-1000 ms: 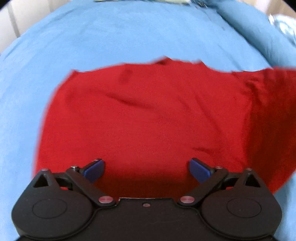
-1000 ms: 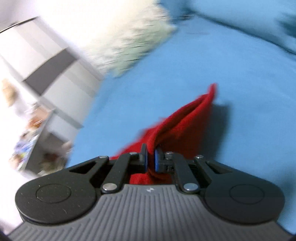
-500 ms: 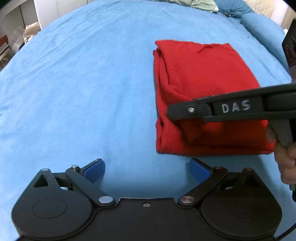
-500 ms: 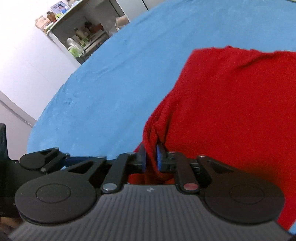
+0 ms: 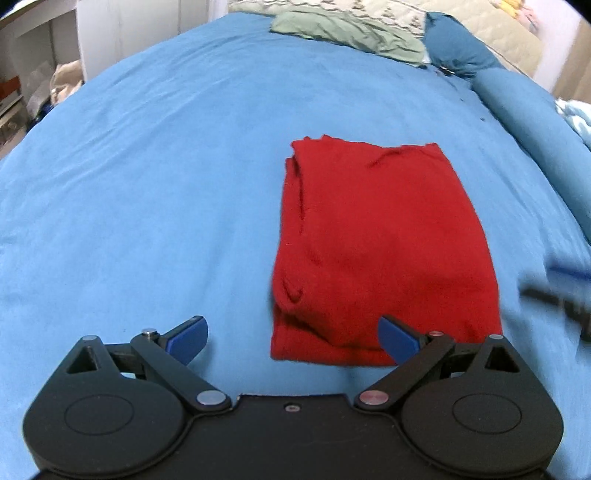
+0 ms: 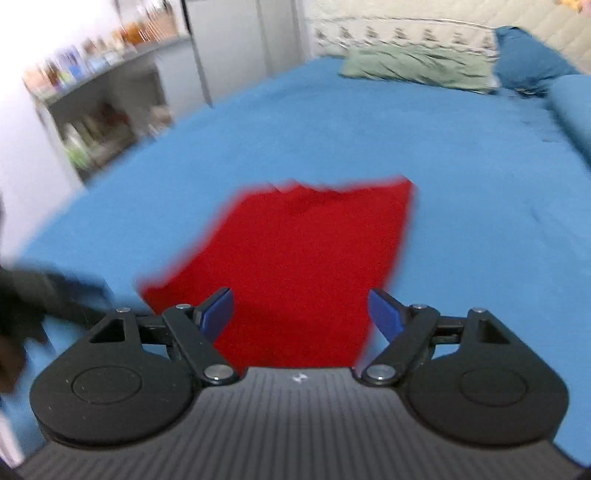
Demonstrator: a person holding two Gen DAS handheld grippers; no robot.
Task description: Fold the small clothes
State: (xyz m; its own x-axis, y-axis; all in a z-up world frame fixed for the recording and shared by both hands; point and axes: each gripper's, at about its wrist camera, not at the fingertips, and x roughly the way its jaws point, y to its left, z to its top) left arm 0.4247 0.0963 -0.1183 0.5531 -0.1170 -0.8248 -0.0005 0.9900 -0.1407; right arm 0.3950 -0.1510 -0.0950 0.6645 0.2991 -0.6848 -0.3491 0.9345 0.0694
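Blue bed — folded red garment, green cloth.

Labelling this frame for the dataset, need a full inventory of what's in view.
red garment: 1, red, folded into a rectangle, flat on the bed, centre-right
bed cover: 1, blue, under everything
green cloth: 1, grey-green, crumpled, far end of the bed
pillow: 1, dark blue, far right
rolled duvet: 1, blue, right edge
shelves: 1 unit, grey, cluttered, blurred, left of the bed
left tongs: 1, black with blue pads, open, empty
right tongs: 1, black with blue pads, have just been opening, empty
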